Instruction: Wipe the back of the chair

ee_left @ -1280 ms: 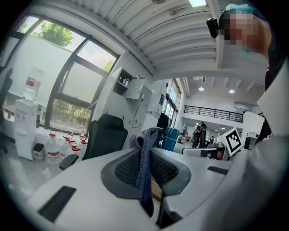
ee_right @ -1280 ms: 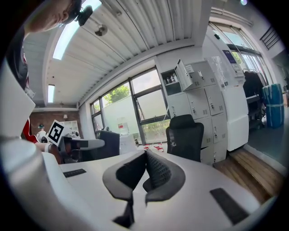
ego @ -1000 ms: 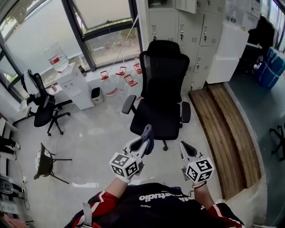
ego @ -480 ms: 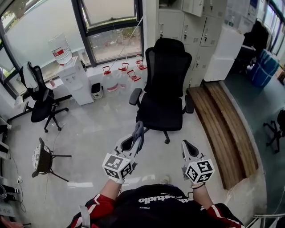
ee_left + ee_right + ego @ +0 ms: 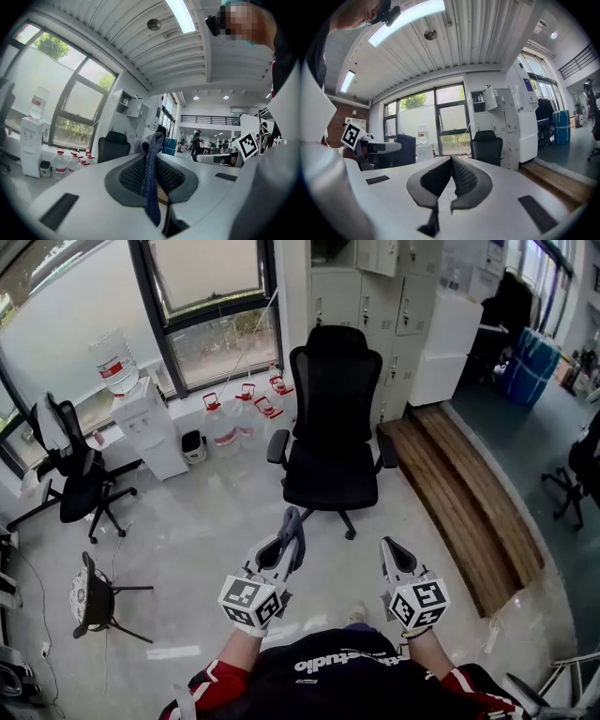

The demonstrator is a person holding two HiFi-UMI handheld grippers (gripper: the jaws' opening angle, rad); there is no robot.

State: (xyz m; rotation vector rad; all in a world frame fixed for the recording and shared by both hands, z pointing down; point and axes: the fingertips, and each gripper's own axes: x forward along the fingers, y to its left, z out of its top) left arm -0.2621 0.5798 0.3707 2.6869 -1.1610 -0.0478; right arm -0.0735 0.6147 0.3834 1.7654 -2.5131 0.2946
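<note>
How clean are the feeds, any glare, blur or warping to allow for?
Head view: sharp, evenly lit; window bright, yet the chair reads clearly. Left gripper view: heavy fisheye, dark corners; the cloth in the jaws is clear. Right gripper view: same fisheye; ceiling light blown out, chair small but sharp.

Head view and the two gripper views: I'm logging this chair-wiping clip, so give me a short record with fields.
left tool: shut on blue cloth
right tool: shut, empty
office chair: black, ahead on the floor, seat toward the person
contact: none; cloth held short of the chair
wiping: not yet begun
</note>
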